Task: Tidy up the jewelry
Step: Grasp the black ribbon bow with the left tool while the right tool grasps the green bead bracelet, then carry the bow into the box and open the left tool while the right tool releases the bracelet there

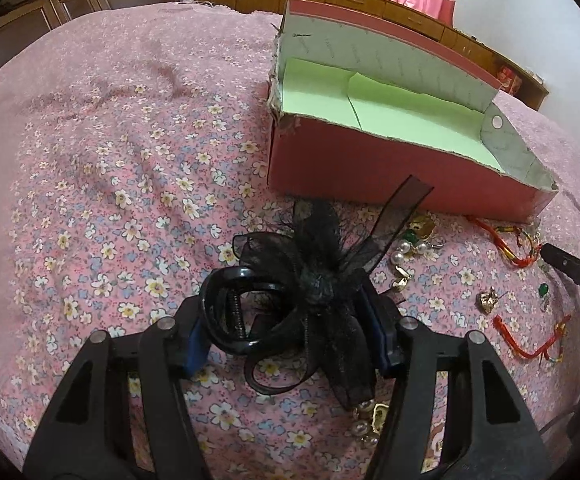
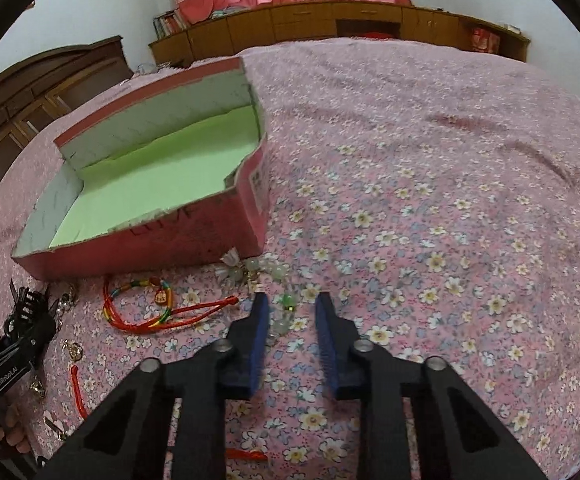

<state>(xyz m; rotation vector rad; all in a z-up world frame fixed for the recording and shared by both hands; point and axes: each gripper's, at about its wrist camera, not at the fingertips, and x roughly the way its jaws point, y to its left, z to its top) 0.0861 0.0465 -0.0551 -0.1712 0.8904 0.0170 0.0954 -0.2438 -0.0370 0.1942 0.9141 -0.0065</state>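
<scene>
My left gripper (image 1: 290,320) is shut on a black hair claw clip with a lace bow (image 1: 313,272), held just above the floral bedspread. A pink cardboard box (image 1: 373,168) with a green lining stands beyond it, open on top; it also shows in the right wrist view (image 2: 162,236). My right gripper (image 2: 291,306) is open and empty, low over a green-and-clear bead piece (image 2: 288,304). Pearl earrings (image 1: 403,250), gold clips (image 1: 487,300), a green stone (image 1: 543,290) and red cord bracelets (image 1: 527,350) lie on the bed in front of the box. A red braided bracelet (image 2: 146,304) lies left of the right gripper.
The pink floral bedspread (image 2: 429,200) stretches wide to the right of the box. Pale bead jewellery (image 2: 246,268) lies by the box's corner. The left gripper's body (image 2: 14,352) is at the left edge. Wooden cabinets (image 2: 329,20) and pink curtains stand behind the bed.
</scene>
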